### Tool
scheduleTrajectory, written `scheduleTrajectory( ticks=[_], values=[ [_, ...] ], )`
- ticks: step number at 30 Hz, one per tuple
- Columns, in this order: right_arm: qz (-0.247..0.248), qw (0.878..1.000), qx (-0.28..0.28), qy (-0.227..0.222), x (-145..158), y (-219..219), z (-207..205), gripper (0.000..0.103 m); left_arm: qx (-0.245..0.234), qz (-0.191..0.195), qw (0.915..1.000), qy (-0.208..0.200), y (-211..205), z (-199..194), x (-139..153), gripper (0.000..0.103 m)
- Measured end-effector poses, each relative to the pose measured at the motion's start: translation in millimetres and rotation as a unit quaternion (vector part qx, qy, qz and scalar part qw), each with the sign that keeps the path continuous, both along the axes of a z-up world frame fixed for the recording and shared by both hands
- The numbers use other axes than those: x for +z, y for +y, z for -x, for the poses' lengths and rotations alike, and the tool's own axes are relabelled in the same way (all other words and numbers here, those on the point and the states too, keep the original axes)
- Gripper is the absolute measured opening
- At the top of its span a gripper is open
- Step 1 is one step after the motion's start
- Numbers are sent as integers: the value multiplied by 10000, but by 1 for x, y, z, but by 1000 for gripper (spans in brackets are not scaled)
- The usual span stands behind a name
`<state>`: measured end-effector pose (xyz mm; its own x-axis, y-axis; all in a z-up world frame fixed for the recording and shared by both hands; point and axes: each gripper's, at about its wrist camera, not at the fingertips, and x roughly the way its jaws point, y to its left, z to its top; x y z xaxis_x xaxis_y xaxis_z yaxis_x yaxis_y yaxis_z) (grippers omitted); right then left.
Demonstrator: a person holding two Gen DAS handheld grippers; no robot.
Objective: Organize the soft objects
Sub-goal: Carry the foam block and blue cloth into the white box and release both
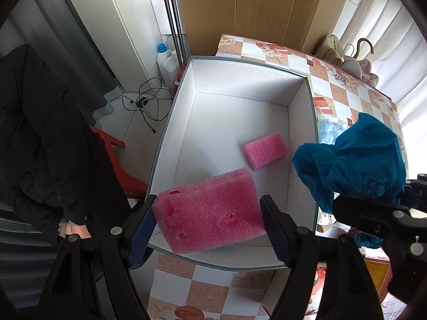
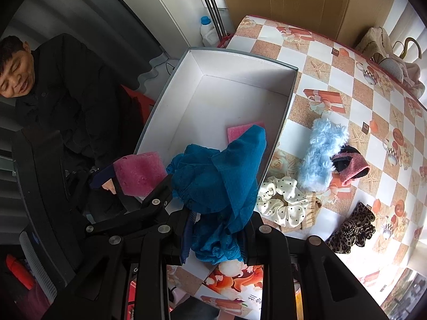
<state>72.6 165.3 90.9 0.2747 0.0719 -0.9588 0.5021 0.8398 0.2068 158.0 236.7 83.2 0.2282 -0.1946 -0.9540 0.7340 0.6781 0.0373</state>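
Observation:
My left gripper [image 1: 208,224] is shut on a large pink sponge [image 1: 210,213] and holds it over the near edge of the white open box [image 1: 240,80]. A smaller pink sponge [image 1: 265,150] lies on the box floor. My right gripper [image 2: 216,237] is shut on a crumpled teal cloth [image 2: 221,176], held above the box's [image 2: 240,64] near right corner. The teal cloth [image 1: 357,160] also shows at the right in the left wrist view. The large pink sponge [image 2: 141,173] shows in the right wrist view, left of the cloth.
On the checkered tablecloth [image 2: 333,61] right of the box lie a fluffy light-blue piece [image 2: 320,152], a cream dotted scrunchie [image 2: 285,202], a dark red and black piece [image 2: 349,165] and a leopard-print scrunchie [image 2: 352,229]. A person in black [image 2: 66,93] sits at left. Cardboard [image 1: 253,8] stands behind.

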Motion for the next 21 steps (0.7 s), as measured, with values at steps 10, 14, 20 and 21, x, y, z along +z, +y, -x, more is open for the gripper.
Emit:
scheduleTrajectory(
  ticks=[10,14,20,21],
  values=[
    [-12,9999,26,96,-10,-5,-15,29,23,-62,10000,61,-1,-6,-7,79],
    [22,9999,52,123,-14,-7,-18,29,-4,-98,9999,72,-3,-7,-11,79],
    [22,9998,120,158,-18,-13,-21,30,-27,-51,9999,142,-4,-7,-13,79],
    [-30,9998,146,161,-18,-13,-21,30,-30,-33,9999,138,-4,-7,-13,80]
  ],
)
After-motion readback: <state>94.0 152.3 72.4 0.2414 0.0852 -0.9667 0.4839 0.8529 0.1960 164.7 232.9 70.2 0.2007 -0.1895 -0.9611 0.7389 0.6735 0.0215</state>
